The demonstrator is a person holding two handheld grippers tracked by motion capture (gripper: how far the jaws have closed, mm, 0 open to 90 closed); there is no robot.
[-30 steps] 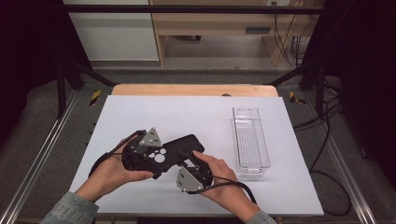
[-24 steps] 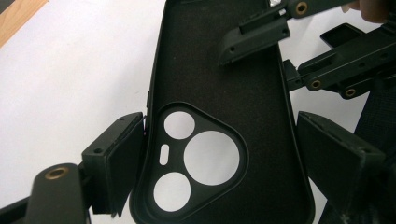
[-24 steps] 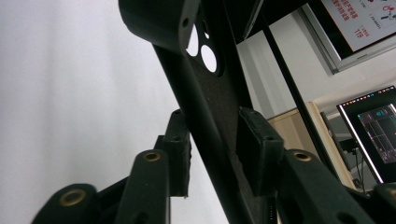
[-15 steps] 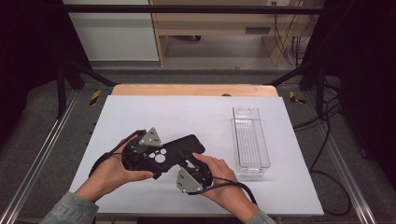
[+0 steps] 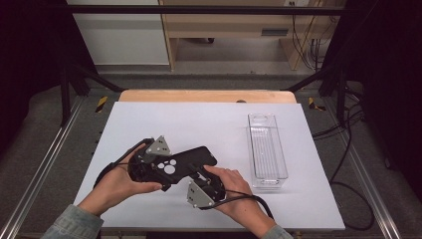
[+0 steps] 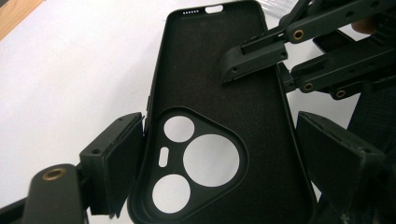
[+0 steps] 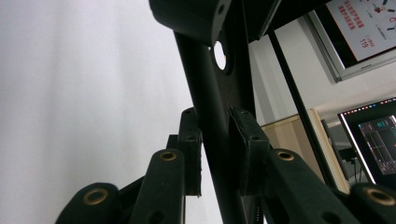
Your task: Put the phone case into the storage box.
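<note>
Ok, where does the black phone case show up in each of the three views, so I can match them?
High view: the phone case lies lower centre, above the white table, between both hands.
Left gripper view: it runs up the middle, inside facing the camera, camera cutouts at the bottom.
Right gripper view: edge-on, a dark strip rising between the right gripper pads.
Shared landmark: the round camera cutouts.

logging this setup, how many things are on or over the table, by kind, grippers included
grippers: 2, the left gripper with a jaw at each long side of the case, and the right gripper clamped on the case's edge
black phone case: 1, held between them over the white table
clear plastic bin: 1, standing to the right
total: 4
</note>
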